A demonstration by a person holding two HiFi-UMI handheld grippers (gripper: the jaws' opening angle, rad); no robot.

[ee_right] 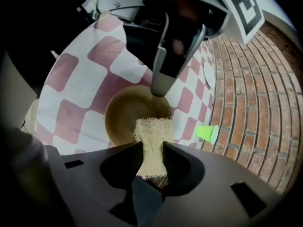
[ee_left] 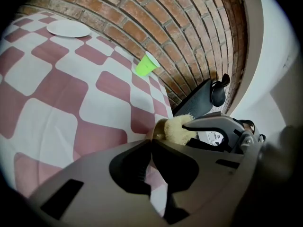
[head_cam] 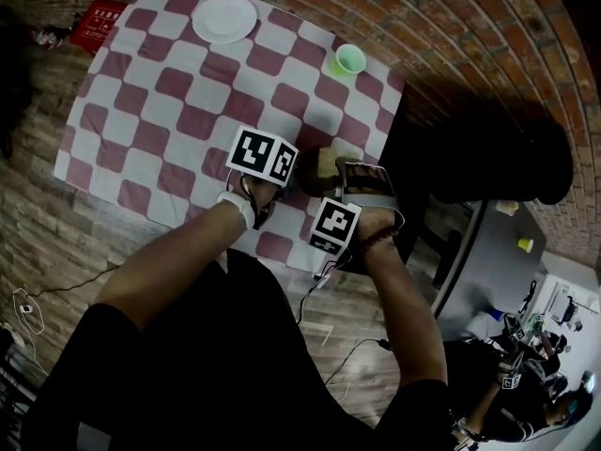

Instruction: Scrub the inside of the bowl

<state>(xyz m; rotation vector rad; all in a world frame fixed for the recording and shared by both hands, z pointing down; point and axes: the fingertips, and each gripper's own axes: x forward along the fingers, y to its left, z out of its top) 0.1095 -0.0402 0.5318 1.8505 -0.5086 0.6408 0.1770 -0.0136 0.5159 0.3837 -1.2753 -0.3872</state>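
Head and gripper views, read left to right. The checked-cloth worktop (head_cam: 141, 111) lies broad and bare on the left. The white plate (head_cam: 224, 18) sits at the far edge, well apart from the work. The left gripper (ee_left: 150, 144) is clenched, and its tips meet at the far rim of the brown bowl (ee_right: 124, 118), apparently pinching the rim. The likely reason is to anchor the bowl so that scrubbing cannot slide or spin it. The bowl stands upright on the cloth near the worktop's near right corner, between the two grippers. The right gripper (ee_right: 152, 155) grasps a pale fibrous scrub pad (ee_right: 152, 136) by its middle, so the free end projects past the jaws, where it can reach the inner wall. That end hangs over the bowl's near rim; whether it touches the inside cannot be settled. The green cup (head_cam: 349, 59) stands farther right by the brick wall (ee_left: 156, 27), well apart from the bowl. Beyond the right edge is a dark chair (ee_left: 210, 96). Room for moving is generous leftward and toward the wall. It is slight toward the near and right edges, so strokes are best kept within the rim.
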